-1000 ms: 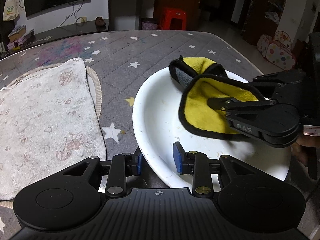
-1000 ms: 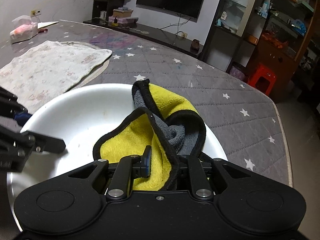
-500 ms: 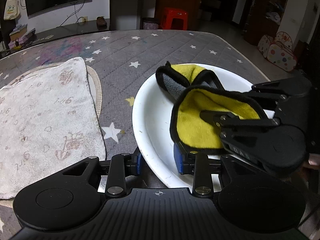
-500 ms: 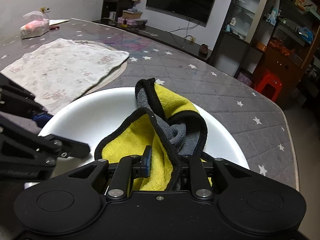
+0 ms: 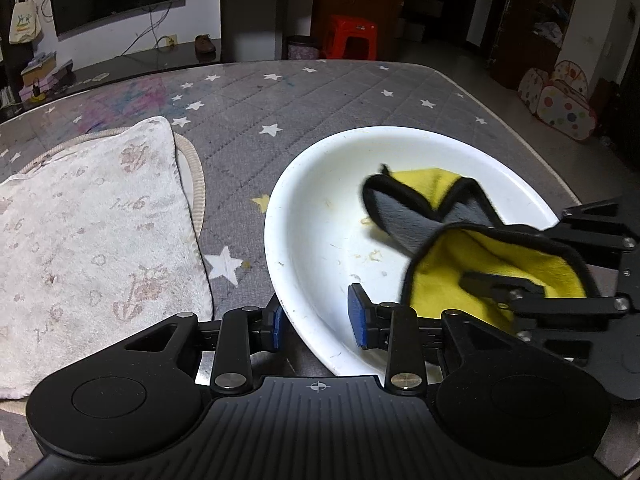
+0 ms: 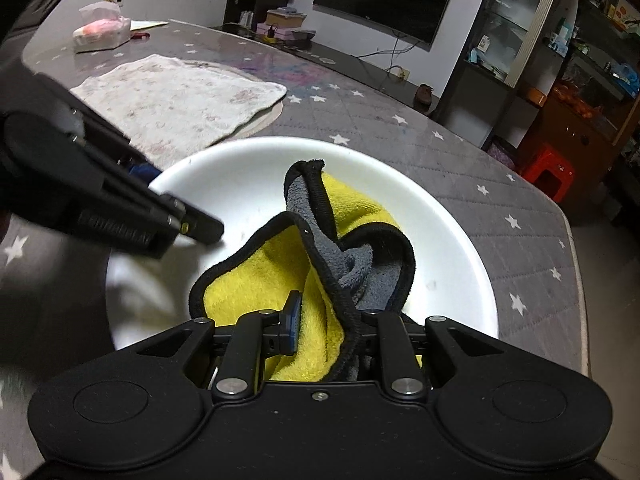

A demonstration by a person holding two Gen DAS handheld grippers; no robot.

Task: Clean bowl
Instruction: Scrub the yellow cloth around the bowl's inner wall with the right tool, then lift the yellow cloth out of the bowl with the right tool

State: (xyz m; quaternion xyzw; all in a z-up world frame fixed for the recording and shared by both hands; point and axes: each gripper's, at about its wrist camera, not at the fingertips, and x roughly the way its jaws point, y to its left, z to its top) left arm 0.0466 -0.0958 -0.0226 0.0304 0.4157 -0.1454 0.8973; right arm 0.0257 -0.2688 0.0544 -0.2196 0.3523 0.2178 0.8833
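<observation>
I am bracing the white bowl (image 5: 304,216) on the star-patterned surface (image 5: 320,96), my left gripper (image 5: 316,320) spread astride its near rim. It looks rigid, glossy, likely slippery and breakable. My right gripper (image 6: 328,328) is pinching the soft, limp yellow cloth (image 6: 256,280), bunched inside the bowl.

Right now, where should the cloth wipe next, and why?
Probably sweep the cloth left across the bowl floor: crumbs lie there beside it. The right gripper grips the cloth, and the left gripper straddles the rim.
</observation>
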